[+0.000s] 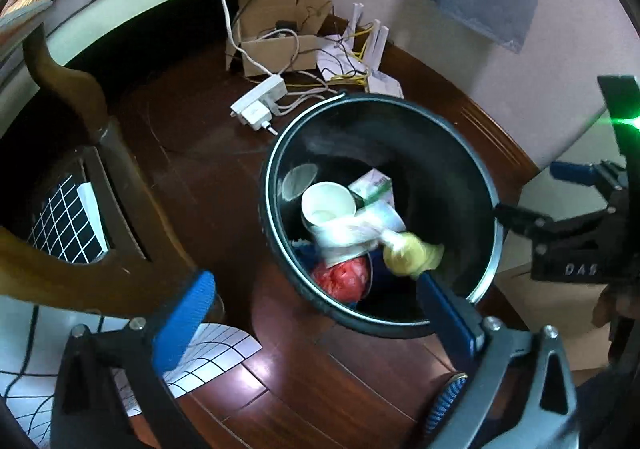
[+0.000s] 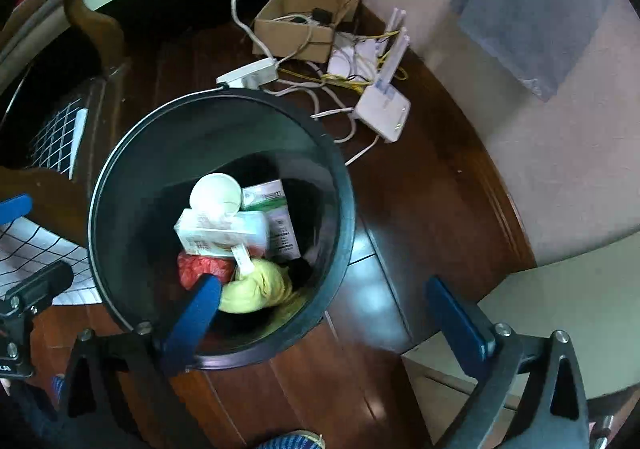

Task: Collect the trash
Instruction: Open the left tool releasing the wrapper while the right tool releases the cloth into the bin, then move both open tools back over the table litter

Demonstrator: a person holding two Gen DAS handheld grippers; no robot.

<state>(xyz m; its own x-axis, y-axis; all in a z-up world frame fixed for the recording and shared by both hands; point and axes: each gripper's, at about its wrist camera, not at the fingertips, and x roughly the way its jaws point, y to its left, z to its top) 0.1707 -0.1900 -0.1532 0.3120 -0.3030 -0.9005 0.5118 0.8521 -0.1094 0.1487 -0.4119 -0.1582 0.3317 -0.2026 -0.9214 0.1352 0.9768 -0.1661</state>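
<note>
A: Nearest the lens, what are the tools doing?

B: Both hang over the black trash bin [image 1: 276, 185], pointing steeply down. The left tool [image 1: 316, 313] has its blue fingers [image 1: 188, 313] spread wide with nothing between them; one finger sits outside the bin's near rim, the other crosses the rim. The right tool [image 2: 324, 321] is equally wide and empty, one finger over the bin's mouth, the other outside it above the dark wooden floor [image 2: 400, 209].

A: And the trash itself?

B: All inside the bin, below the tools and apart from the pads. Closest to the near rim lie a yellow crumpled wad [image 2: 256, 289] and a red crumpled bag [image 2: 200, 265]. Beyond them sits a white carton [image 2: 220, 231], then a green-and-white box [image 2: 276, 217] and a white paper cup [image 2: 216, 191] lying on its side.

A: Past the bin?

B: Just beyond its far rim lies a white power strip [image 2: 250, 75] with tangled cables. Farther on are a white router [image 2: 384, 111] and an open cardboard box [image 2: 292, 25] near the wall. To the bin's left stands a wooden chair [image 1: 80, 153].
</note>
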